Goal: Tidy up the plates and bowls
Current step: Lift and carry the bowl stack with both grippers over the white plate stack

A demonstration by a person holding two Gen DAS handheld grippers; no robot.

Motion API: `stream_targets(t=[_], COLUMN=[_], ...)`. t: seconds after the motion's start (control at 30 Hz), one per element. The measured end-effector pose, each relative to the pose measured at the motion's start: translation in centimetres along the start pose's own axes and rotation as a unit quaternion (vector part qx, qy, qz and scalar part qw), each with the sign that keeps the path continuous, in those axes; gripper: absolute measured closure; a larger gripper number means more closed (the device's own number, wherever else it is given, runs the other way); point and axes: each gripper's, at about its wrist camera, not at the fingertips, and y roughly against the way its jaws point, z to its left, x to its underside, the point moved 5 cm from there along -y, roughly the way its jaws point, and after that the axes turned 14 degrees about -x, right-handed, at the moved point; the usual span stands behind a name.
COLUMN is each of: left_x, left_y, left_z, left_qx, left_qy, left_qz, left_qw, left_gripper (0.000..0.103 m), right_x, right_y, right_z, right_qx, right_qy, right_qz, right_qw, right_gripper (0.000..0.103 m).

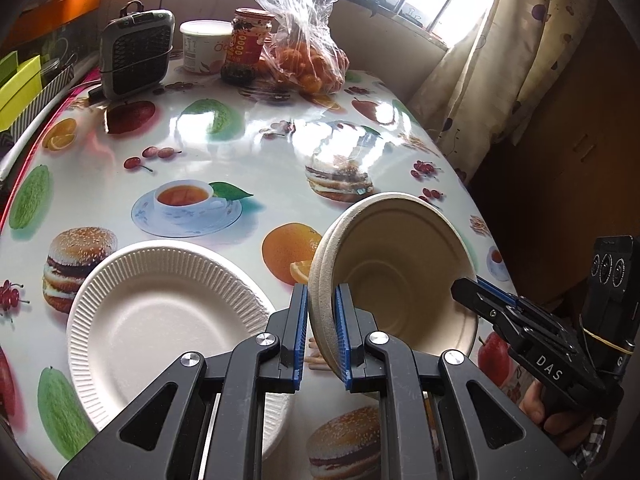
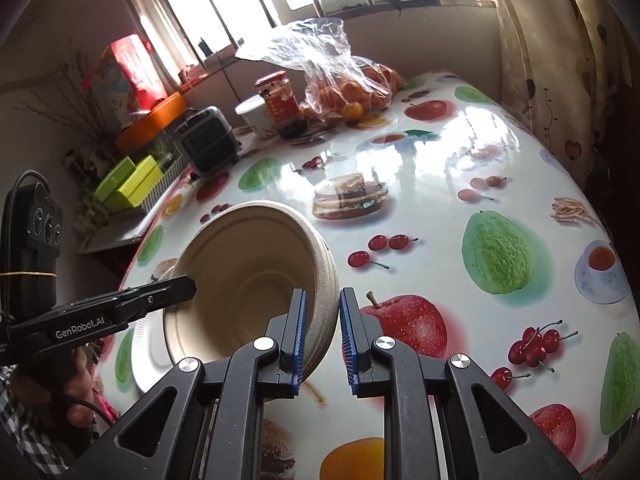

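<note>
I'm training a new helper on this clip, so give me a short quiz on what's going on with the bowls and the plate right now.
1. True or false: the stack of tan pulp bowls lies flat on the fruit-print tablecloth.
2. What grips the stack's rim? A) left gripper only; B) right gripper only; C) both.
3. Which white item lies on the table beside the held bowls?

Key: 1. False, the stack is tilted and held up. 2. C, one on each side of the rim. 3. The white ribbed paper plate.
</note>
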Motion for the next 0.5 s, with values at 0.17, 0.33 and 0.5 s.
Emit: stream_targets(t=[0.17,0.33,0.5], left_x=[0.0,0.2,0.4], left_y=[0.9,1.8,2.6], left_z=[1.4,3.2,5.0], left_qx=[-0.009,-0.023,-0.034], left_qy=[0.009,0.023,0.039], left_qz=[-0.009,-0.017,-0.025], left_qw=[0.9999,0.9993,0.9984], left_gripper=[0.089,0.089,0.089], right_x=[-0.3,-0.4,-0.4], right_y=[-0.8,-1.8,-2.9], right_z=[1.4,3.1,4.8], right_qx=[-0.011,-0.025,-0.039], right_qy=[0.01,0.023,0.036], right_qz=[0.005,0.013,0.021], right_qw=[1.0,0.999,0.998], right_gripper=[0.087,0.087,0.087])
